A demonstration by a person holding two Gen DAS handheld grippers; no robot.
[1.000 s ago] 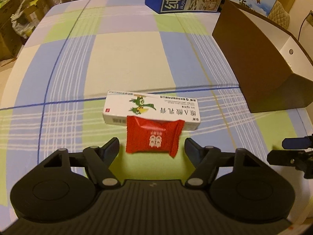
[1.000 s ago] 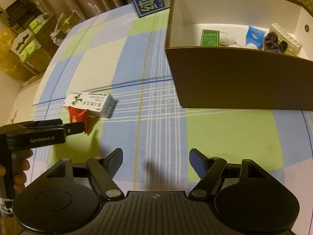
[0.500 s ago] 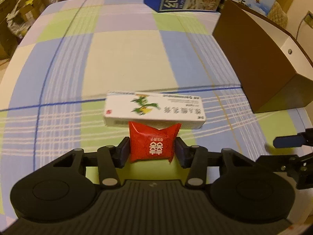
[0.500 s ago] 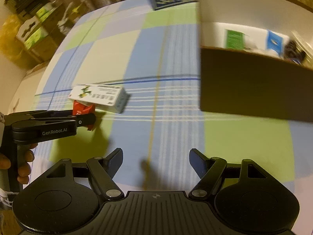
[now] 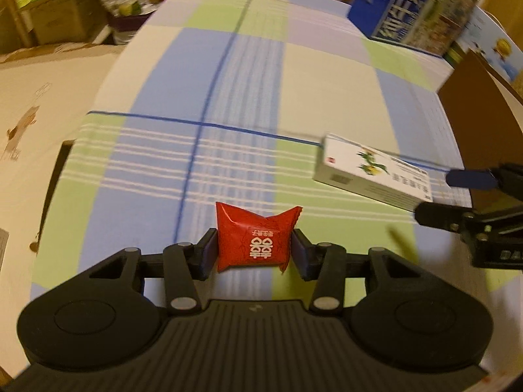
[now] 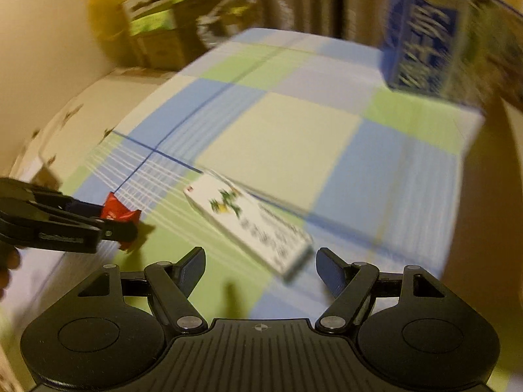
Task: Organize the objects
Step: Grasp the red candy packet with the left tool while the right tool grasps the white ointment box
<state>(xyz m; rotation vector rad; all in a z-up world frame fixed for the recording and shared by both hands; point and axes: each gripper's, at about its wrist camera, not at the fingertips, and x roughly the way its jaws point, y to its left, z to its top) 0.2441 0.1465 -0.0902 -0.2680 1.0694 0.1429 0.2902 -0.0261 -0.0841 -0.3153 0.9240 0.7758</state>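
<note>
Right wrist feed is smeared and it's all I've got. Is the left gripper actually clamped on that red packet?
Observer: Yes. The left wrist view shows the left gripper with a pad pressed on each side of the red candy packet.
Operator: Packet touching the white box?
Observer: No. The white medicine box lies apart from it, ahead and to the right, on the checked tablecloth.
Operator: My gripper lined up on the box?
Observer: The right gripper is open, with a fingertip on either side of the box's end. I cannot tell if they touch it.
</note>
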